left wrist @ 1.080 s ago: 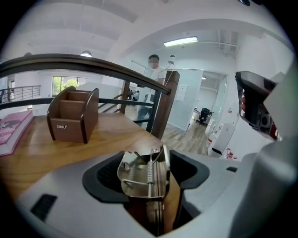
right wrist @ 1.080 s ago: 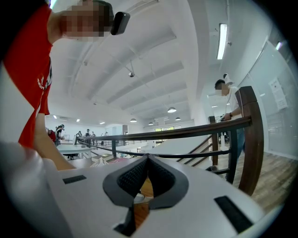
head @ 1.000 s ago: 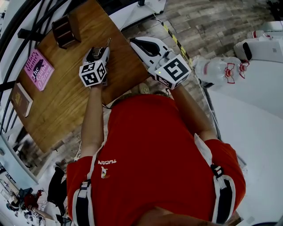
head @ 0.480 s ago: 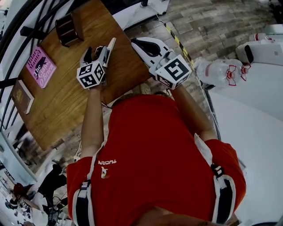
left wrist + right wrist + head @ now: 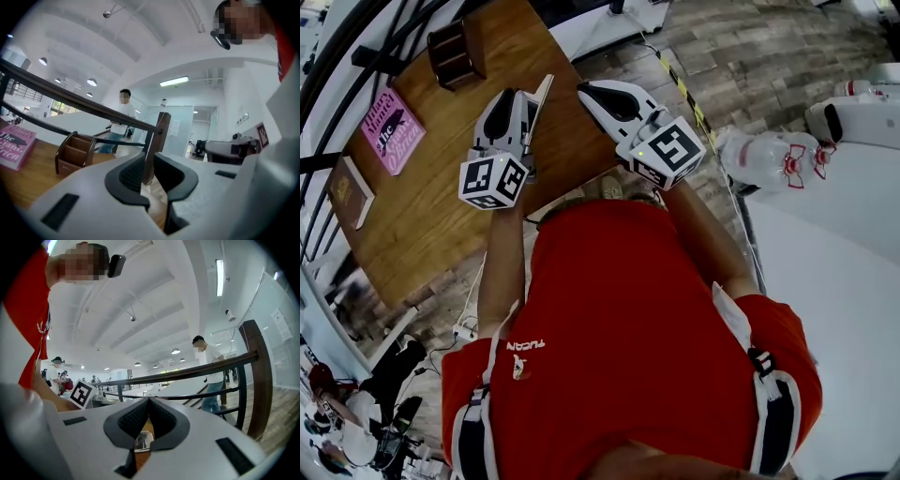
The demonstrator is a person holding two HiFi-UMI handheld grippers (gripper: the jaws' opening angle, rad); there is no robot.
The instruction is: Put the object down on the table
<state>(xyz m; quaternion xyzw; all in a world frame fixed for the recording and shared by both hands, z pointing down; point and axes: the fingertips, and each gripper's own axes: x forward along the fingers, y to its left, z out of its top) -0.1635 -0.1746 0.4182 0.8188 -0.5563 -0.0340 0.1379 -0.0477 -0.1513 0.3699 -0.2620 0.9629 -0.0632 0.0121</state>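
Observation:
My left gripper (image 5: 521, 94) hangs over the wooden table (image 5: 441, 202), tilted up off the top. Its jaws are closing: in the left gripper view they (image 5: 150, 164) stand a narrow slit apart with nothing between them, only table wood below. My right gripper (image 5: 587, 89) hovers at the table's right edge, and its pads (image 5: 149, 401) meet at the tips with nothing in them. Through the gap under those pads a small shiny thing (image 5: 143, 439) shows against wood; I cannot tell what it is.
A pink book (image 5: 392, 129) and a brown book (image 5: 349, 192) lie on the table's left side. A dark wooden organizer (image 5: 455, 52) stands at the far end. A black railing (image 5: 93, 112) runs beyond the table. White robots (image 5: 778, 155) stand on the floor at the right.
The left gripper has risen off the table and come back toward the person. Its jaws stood wide half a second ago and are now nearly together. The right gripper has hardly moved.

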